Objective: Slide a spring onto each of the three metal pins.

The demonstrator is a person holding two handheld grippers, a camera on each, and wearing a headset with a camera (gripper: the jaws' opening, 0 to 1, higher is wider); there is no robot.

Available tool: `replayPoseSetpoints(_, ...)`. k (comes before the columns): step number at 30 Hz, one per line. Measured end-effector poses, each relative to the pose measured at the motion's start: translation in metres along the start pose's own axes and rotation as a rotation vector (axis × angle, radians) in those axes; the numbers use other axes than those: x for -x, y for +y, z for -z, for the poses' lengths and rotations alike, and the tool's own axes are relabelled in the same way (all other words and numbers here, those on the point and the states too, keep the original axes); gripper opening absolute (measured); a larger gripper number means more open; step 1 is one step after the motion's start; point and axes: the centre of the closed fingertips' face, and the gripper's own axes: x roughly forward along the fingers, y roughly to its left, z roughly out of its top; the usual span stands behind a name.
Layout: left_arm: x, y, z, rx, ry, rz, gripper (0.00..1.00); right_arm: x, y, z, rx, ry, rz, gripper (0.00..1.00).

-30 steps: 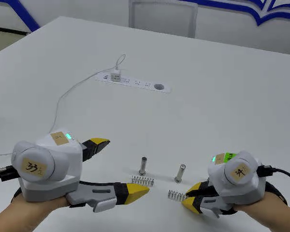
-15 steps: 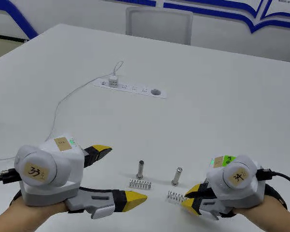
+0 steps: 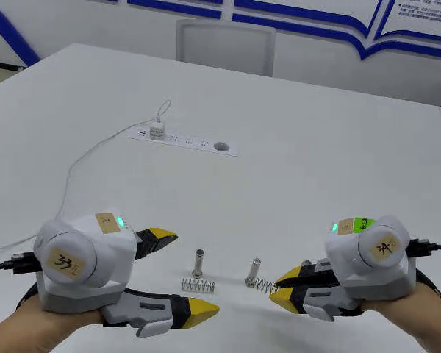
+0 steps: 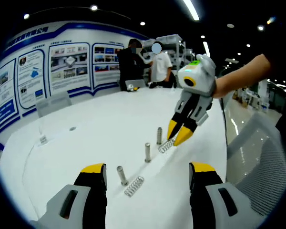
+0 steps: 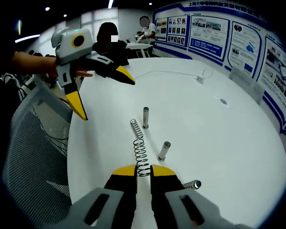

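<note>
Three short metal pins stand on the white table point(image 3: 316, 184): one point(image 3: 198, 262), one point(image 3: 253, 271), and one point(image 3: 305, 263) half hidden behind my right gripper point(image 3: 278, 287). That gripper is shut on the end of a spring point(image 3: 263, 284), whose free end points left, close to the middle pin. In the right gripper view the held spring point(image 5: 140, 155) sticks out ahead of the gripper point(image 5: 143, 172). A second spring point(image 3: 198, 285) lies flat in front of the left pin. My left gripper point(image 3: 182, 273) stands open just left of it, with nothing between its fingers.
A white power strip point(image 3: 198, 141) with a plugged-in charger point(image 3: 156, 132) and its cable lies in the middle of the table. A grey chair point(image 3: 224, 45) stands at the far edge. Two people point(image 4: 148, 67) stand beyond the table in the left gripper view.
My right gripper has lifted its spring off the table and carried it left, toward the middle pin. The left gripper has stayed open in place. The head camera has tilted.
</note>
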Motion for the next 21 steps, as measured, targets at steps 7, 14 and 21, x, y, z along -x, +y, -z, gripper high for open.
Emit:
replayPoseSetpoints(7,-0.018,-0.016,-0.014,-0.064,0.0,0.083,0.63,0.014,0.011,-0.019,0.053,-0.036,-0.016,0.1)
replayPoseSetpoints(14,-0.026,-0.025,-0.019,-0.083,0.002,0.128,0.51,0.019,0.021,-0.032,0.09,-0.057,-0.033,0.1)
replayPoseSetpoints(21,-0.024,-0.033,-0.016,-0.116,0.018,0.174,0.43,0.021,0.027,-0.037,0.122,-0.052,-0.048,0.1)
